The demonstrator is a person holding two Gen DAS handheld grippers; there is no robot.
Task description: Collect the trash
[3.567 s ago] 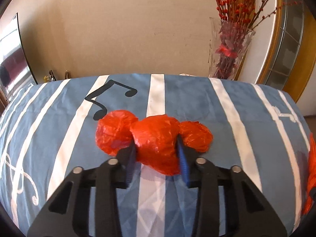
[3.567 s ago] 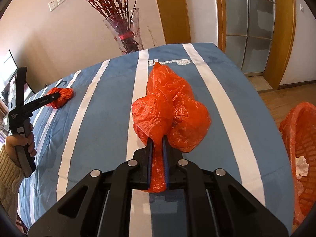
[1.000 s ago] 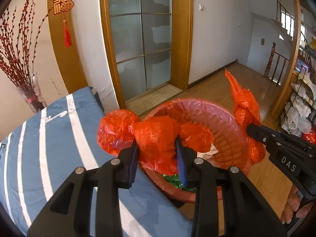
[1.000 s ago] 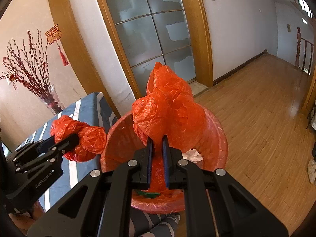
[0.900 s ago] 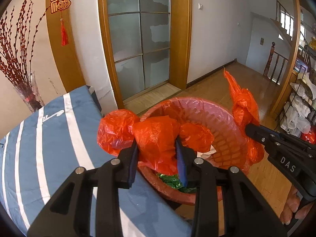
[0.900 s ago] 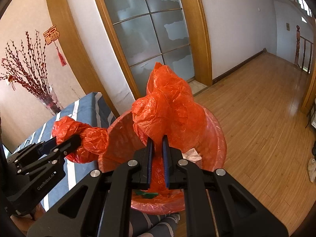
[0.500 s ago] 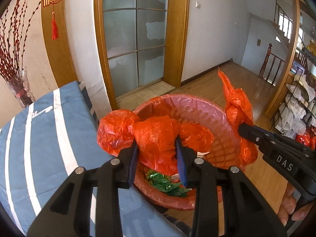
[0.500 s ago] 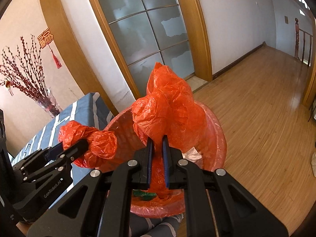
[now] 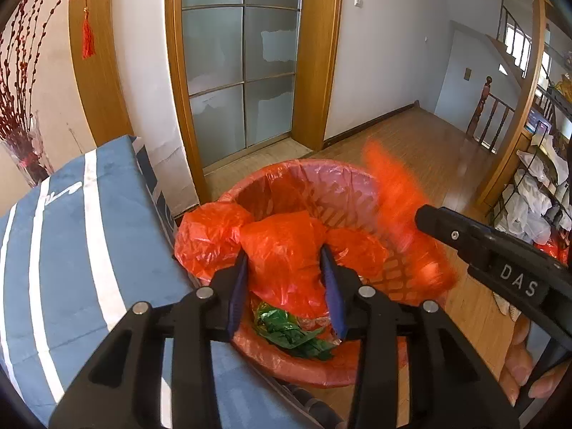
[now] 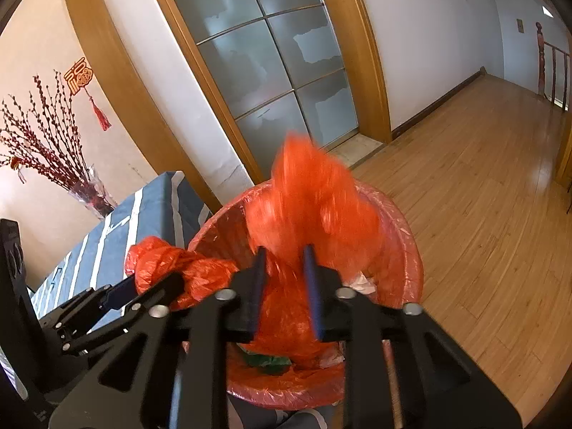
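A red bin with an orange liner (image 9: 321, 175) (image 10: 404, 250) stands on the floor beside the table. My left gripper (image 9: 286, 279) has its jaws spread a little, with a crumpled orange plastic bag (image 9: 282, 246) still between them over the bin. It also shows in the right wrist view (image 10: 178, 268). My right gripper (image 10: 284, 282) is open over the bin, and its orange bag (image 10: 311, 207), blurred, is slipping down between the fingers. It also shows in the left wrist view (image 9: 400, 196). Green trash (image 9: 293, 329) lies inside the bin.
The table with the blue and white striped cloth (image 9: 64, 250) is at the left, its edge next to the bin. A vase of red branches (image 10: 85, 193) stands at its far end. A glass door (image 9: 239, 64) and wooden floor (image 10: 482, 196) lie beyond.
Both grippers carried their bags from the table to above the bin. In the last half second the right jaws opened and its bag started to drop; the left jaws widened.
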